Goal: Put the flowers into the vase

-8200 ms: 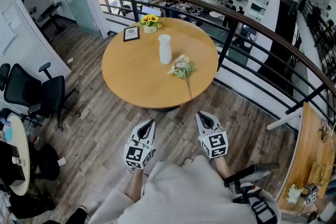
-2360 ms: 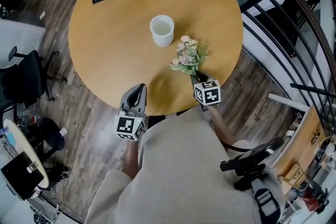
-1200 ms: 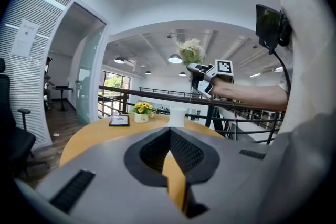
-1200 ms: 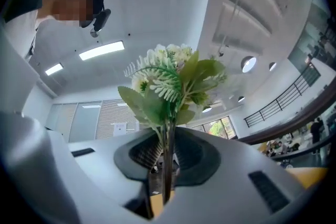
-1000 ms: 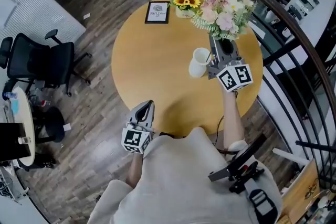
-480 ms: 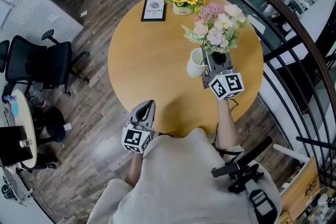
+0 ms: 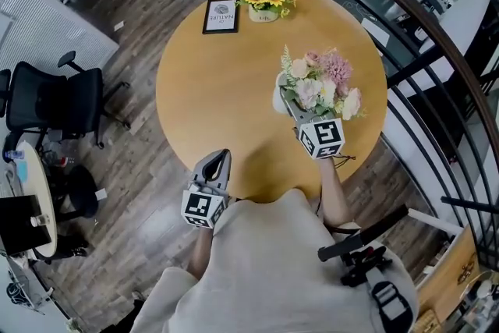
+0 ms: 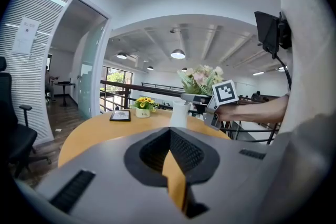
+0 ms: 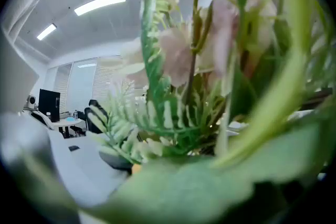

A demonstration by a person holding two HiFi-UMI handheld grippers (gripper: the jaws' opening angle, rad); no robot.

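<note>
Though tiny, "NATURE" on framed sign (image 7: 221, 15) beyond flowers (image 7: 321, 86).

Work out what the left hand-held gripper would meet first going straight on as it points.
Probably the bare top of the round table. From the left hand-held gripper, the white vase stands slightly right of that line; depth is unclear.
</note>
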